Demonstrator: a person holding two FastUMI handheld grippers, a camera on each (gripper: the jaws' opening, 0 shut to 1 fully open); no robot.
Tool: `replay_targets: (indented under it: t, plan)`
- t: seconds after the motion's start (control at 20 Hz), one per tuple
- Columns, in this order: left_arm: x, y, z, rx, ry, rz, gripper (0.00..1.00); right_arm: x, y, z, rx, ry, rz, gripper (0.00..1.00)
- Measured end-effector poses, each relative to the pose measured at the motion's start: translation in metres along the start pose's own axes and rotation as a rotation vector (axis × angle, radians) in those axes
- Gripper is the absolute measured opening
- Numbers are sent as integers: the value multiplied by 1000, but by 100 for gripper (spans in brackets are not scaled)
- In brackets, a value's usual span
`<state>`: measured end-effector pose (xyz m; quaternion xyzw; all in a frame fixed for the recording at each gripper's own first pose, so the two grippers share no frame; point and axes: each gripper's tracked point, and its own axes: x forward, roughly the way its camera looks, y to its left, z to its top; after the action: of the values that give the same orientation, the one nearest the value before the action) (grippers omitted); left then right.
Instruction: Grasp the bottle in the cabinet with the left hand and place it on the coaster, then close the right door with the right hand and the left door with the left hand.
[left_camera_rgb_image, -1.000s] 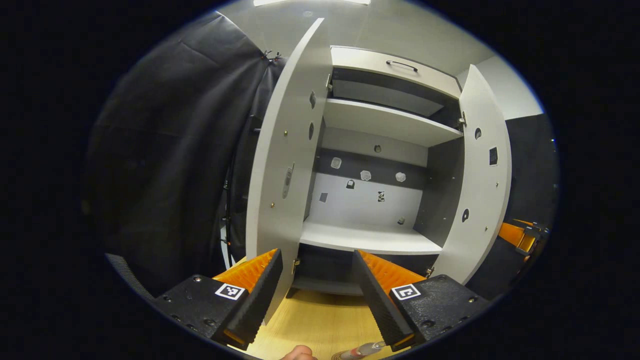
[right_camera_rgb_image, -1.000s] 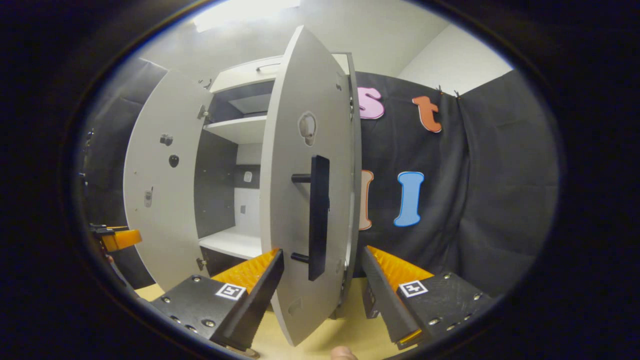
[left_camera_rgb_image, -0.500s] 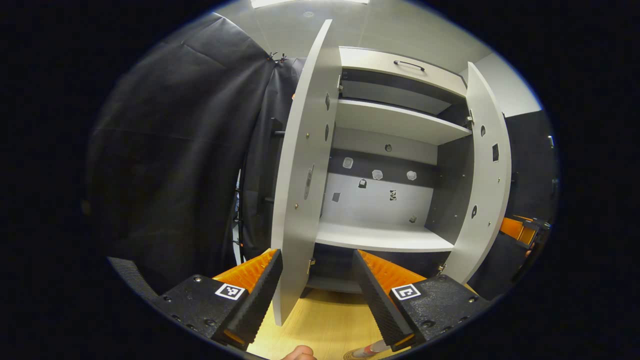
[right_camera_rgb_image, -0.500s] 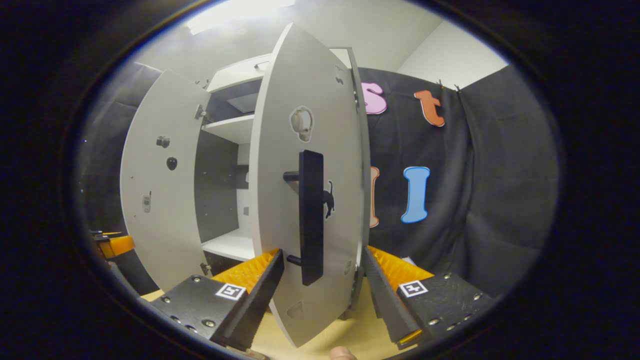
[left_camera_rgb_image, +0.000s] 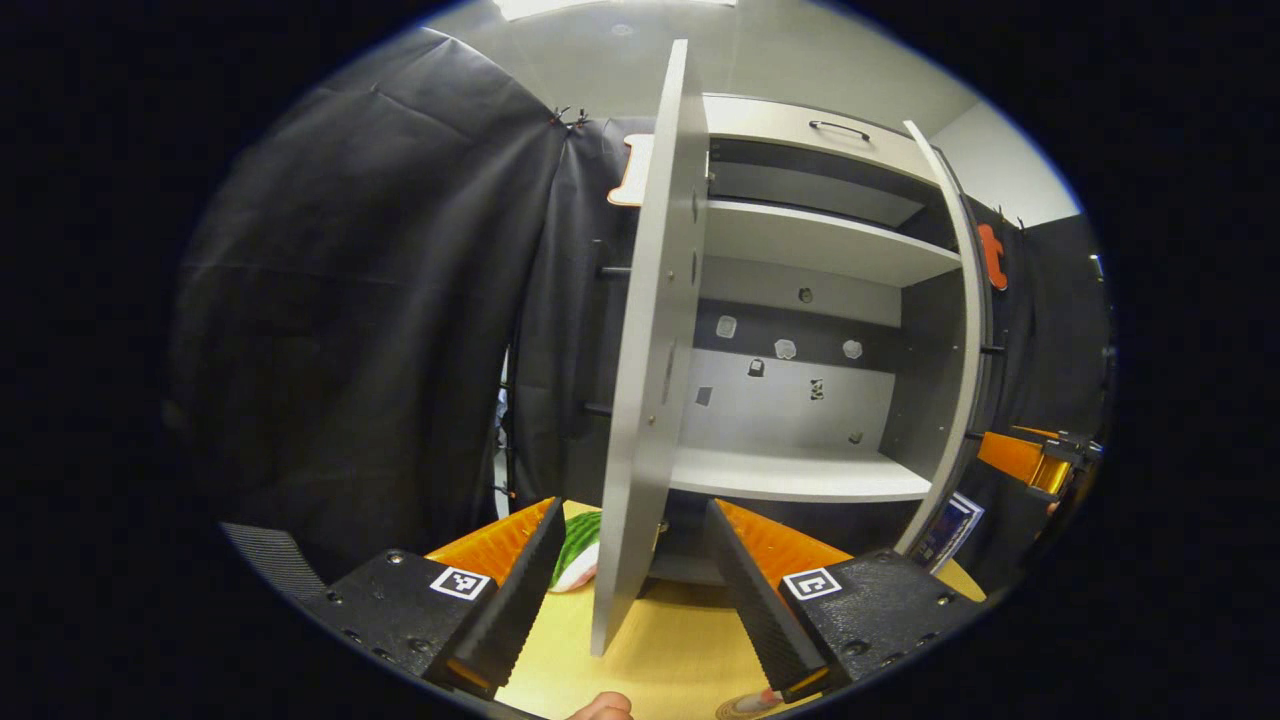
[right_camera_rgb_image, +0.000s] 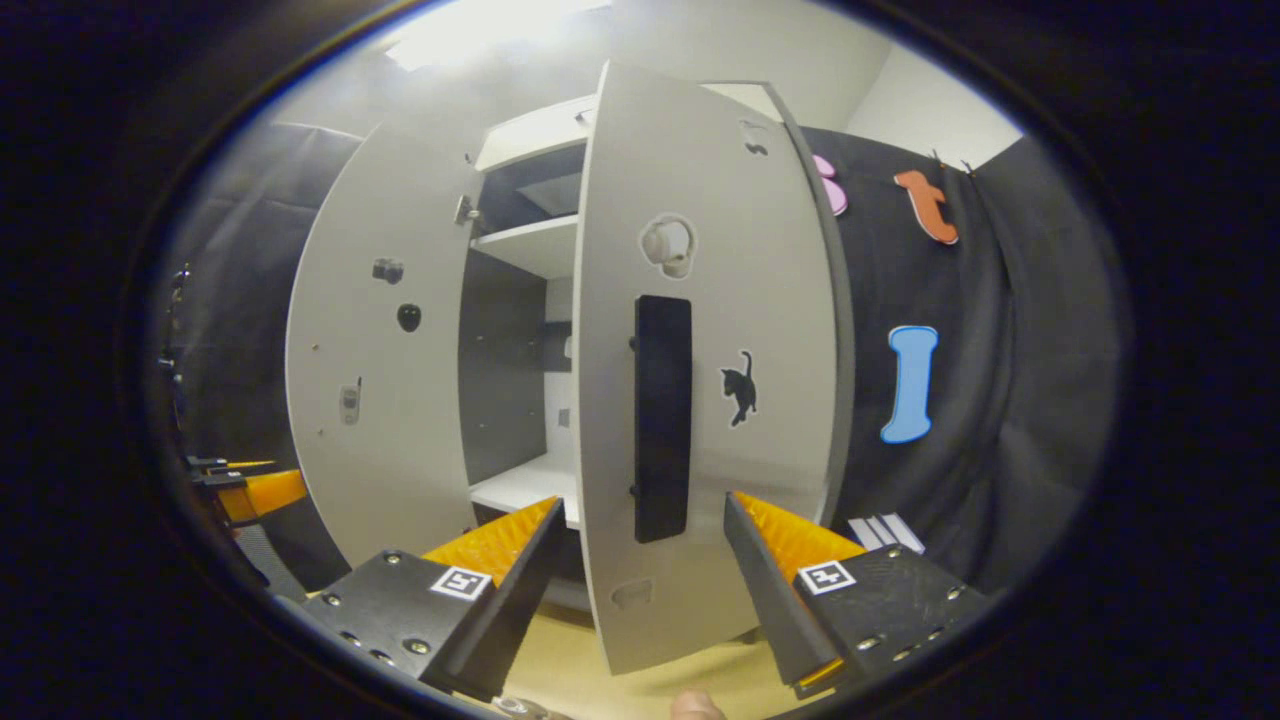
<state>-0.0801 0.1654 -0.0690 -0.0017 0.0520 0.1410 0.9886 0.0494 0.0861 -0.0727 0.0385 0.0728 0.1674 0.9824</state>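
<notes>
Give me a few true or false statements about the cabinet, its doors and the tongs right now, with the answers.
1. The right door is fully shut. False: it stands partly open, with the cabinet's inside visible beside it.
2. The right tongs are open, with the door's lower edge between their fingers. True.
3. A bottle stands on the lower shelf. False: that shelf holds no bottle.
4. The left tongs are open. True.
5. The right door carries a black bar handle. True.
6. The left door is closed. False: it stands open, seen nearly edge-on.
</notes>
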Motion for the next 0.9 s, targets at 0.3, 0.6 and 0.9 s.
replay_targets:
  t: [0.3,0.6,0.9]
  plan:
    - [2,24,1,-12,0,47,91,10,20,-7,11,12,28,96]
    - [9,46,-2,-32,12,75,91,11,25,-10,11,16,18,96]
    - [19,50,-7,-41,23,73,91,10,19,-15,6,24,-9,96]
